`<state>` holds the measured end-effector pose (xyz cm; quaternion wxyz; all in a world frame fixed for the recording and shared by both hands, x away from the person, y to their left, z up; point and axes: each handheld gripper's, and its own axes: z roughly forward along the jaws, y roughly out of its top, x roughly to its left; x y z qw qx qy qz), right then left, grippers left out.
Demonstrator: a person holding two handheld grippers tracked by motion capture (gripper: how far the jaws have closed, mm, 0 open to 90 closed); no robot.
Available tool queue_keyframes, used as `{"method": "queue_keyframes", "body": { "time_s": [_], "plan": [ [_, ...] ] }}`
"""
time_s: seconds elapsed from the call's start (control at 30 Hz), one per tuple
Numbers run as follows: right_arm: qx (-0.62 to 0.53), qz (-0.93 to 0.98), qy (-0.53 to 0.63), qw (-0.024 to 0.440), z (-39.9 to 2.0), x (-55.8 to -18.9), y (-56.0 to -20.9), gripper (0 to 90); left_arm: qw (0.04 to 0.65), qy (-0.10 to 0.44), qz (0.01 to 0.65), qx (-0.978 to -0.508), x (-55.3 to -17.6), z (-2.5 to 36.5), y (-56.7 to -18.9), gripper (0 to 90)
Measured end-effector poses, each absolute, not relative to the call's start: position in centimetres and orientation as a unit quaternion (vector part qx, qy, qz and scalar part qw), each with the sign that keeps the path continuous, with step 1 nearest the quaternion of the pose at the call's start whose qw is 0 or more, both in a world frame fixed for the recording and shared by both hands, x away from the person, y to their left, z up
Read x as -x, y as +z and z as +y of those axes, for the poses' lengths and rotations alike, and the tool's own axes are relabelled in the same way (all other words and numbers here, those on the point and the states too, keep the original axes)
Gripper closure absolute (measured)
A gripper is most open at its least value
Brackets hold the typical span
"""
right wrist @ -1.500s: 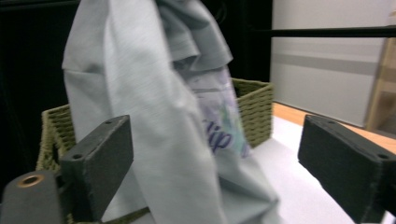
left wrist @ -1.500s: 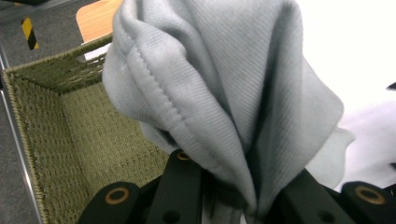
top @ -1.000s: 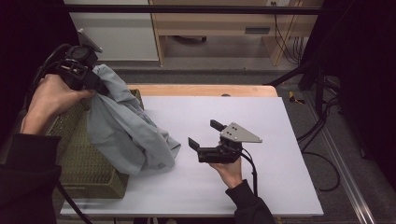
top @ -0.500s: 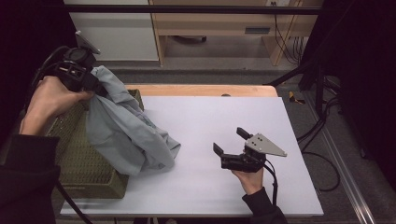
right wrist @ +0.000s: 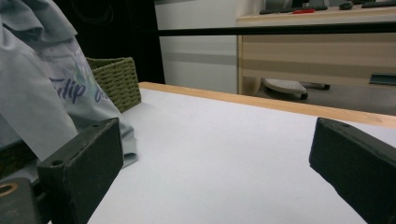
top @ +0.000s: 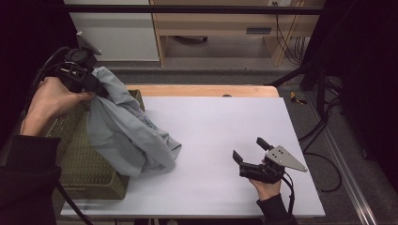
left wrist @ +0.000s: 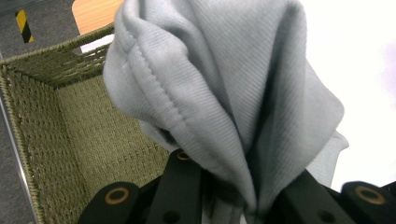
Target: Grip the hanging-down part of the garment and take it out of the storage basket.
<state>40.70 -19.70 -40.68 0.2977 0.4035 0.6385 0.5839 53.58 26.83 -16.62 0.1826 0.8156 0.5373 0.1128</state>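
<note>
A: Where is the cloth from your hands?

B: Your left hand-held gripper (top: 96, 84) pinches the light grey knit garment (top: 126, 133) at its top, above the olive woven basket (top: 89, 171). It hangs slantwise down onto the white tabletop (top: 220, 126). Your right hand-held gripper (top: 251, 154), jaws wide and empty, sits well apart, bare tabletop between.

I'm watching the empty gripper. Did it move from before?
Yes. The right gripper has slid away from the grey shirt, toward the table's right front corner, jaws open and empty.
</note>
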Motion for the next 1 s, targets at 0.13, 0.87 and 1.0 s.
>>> {"method": "queue_keyframes", "body": {
  "time_s": [0.13,0.87,1.0],
  "plan": [
    [-0.411,0.635,0.579,0.304,-20.3,-40.1,-41.3,2.9,0.183,0.113,0.537,-0.816,-53.6,26.9,-16.6,81.5],
    [-0.417,0.627,0.58,0.309,-21.0,-37.5,-43.1,0.7,0.187,0.109,0.536,-0.816,-53.5,27.1,-16.9,81.4],
    [-0.415,0.631,0.579,0.307,-20.9,-37.6,-43.3,0.7,0.188,0.109,0.536,-0.816,-53.5,27.1,-16.9,81.4]
  ]
}}
